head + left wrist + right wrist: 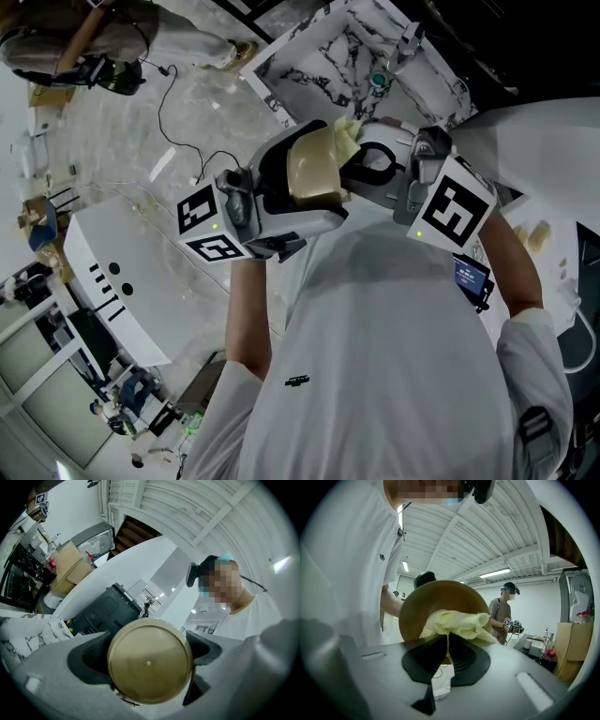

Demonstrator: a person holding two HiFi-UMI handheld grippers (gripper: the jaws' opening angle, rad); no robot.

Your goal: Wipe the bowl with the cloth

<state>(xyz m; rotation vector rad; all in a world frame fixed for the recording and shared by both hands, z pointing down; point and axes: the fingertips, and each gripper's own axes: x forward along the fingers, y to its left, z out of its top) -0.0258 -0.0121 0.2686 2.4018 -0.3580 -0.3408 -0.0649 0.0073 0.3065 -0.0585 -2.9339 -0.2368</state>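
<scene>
In the head view I hold a tan-gold bowl (314, 169) up in front of my chest, tipped on its side in my left gripper (281, 192). The left gripper view shows the bowl's round gold base (150, 665) filling the gap between the jaws of the left gripper (150, 658), which are shut on it. My right gripper (446, 641) is shut on a pale yellow cloth (459, 623). The cloth is pressed into the bowl's hollow (436, 599). From above, the cloth (347, 136) bulges at the bowl's rim beside the right gripper (367, 161).
A marble-patterned table (319, 56) lies ahead of me, and a white curved panel (112, 281) stands at my left. A cable (173, 103) runs over the floor. Another person (502, 613) holding grippers stands further off. Cardboard boxes (70, 566) and a black machine (105, 611) are behind.
</scene>
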